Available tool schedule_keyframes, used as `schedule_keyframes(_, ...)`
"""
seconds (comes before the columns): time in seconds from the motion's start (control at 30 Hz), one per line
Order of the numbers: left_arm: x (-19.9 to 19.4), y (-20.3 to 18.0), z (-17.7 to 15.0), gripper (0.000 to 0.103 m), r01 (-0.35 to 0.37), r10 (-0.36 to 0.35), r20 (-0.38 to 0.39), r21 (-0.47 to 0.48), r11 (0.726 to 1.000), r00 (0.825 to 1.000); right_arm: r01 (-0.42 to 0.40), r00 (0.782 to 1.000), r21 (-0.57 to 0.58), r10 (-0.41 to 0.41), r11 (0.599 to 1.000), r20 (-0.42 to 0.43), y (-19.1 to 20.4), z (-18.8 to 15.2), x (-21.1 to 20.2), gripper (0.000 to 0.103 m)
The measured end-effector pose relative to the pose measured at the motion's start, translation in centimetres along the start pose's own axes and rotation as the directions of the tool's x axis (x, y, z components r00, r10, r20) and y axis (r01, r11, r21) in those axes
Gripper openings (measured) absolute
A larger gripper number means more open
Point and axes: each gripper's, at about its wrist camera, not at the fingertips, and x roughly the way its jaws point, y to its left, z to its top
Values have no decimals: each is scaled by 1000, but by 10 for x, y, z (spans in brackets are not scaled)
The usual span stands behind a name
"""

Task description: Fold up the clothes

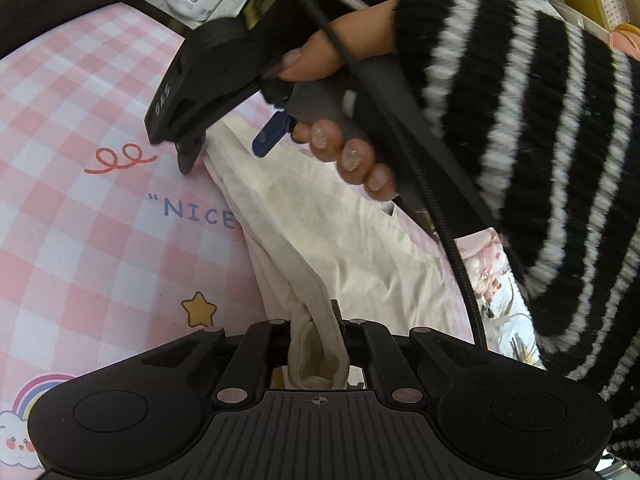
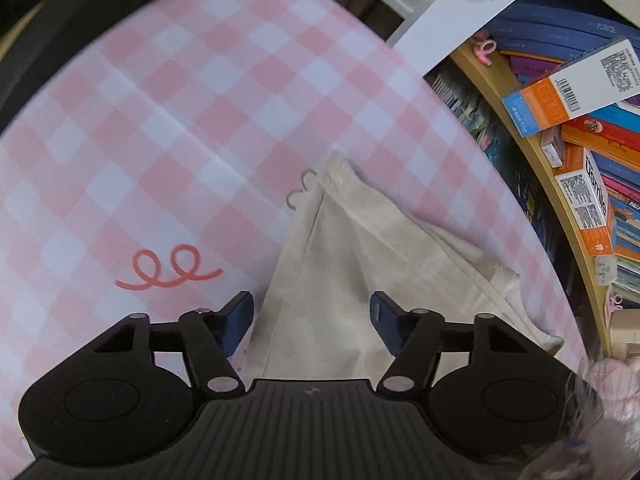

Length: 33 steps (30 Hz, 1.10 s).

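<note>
Pink-and-white checked cloth (image 2: 168,128) covers our bench, printed with a red squiggle (image 2: 168,270), the word "NICE" and a yellow star (image 1: 199,309). Off to the side of our right tool (image 2: 312,314) a curved wooden shelf (image 2: 532,152) is crammed with books and boxes (image 2: 568,88). A cream garment (image 2: 372,248) lies on the check directly ahead of that right tool, one corner reaching away from it; the blue-padded fingers (image 2: 240,312) stand wide apart with the fabric passing between them, gripping nothing. Our left tool (image 1: 318,354) has its fingers closed tight on a bunched hem of the same cream garment (image 1: 340,232), which runs forward from it across the bench. Ahead of the left tool we see our hand (image 1: 344,148) in a black-and-white striped sleeve (image 1: 532,128), holding the right tool's handle just above the fabric.
</note>
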Motion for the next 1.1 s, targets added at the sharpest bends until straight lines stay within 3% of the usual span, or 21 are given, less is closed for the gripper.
schedule_keyframes(0.1, -1, -3, -1, 6, 3, -3, 0, 16, 1000, 1000, 0, 1000, 13, 0, 1000, -11, -5, -2, 2, 47)
schedule_keyframes(0.17, -2, -5, -1, 6, 5, -5, -1, 32, 999, 1000, 0, 1000, 21, 0, 1000, -19, -9, -3, 4, 14)
schedule_keyframes(0.23, -5, -9, -2, 6, 2, -2, 2, 60, 998, 1000, 0, 1000, 29, 0, 1000, -26, -12, -4, 5, 9)
schedule_keyframes(0.3, -9, -16, -1, 6, 1, -2, 10, 97, 995, 1000, 1, 999, 38, 1, 999, -33, -15, -5, 6, 8)
schedule_keyframes(0.57, -12, -69, -10, 5, -2, -15, 55, 307, 952, 998, -189, 978, 226, 162, 955, 134, -105, -43, -38, 7)
schedule_keyframes(0.83, 25, -147, -29, 5, 4, -36, 51, 519, 855, 998, -275, 946, 321, 195, 906, 259, -196, -113, -71, 7)
schedule_keyframes(1.1, 77, -223, -64, 5, -5, -13, 26, 614, 790, 1000, -338, 912, 362, 207, 868, 355, -287, -188, -82, 7)
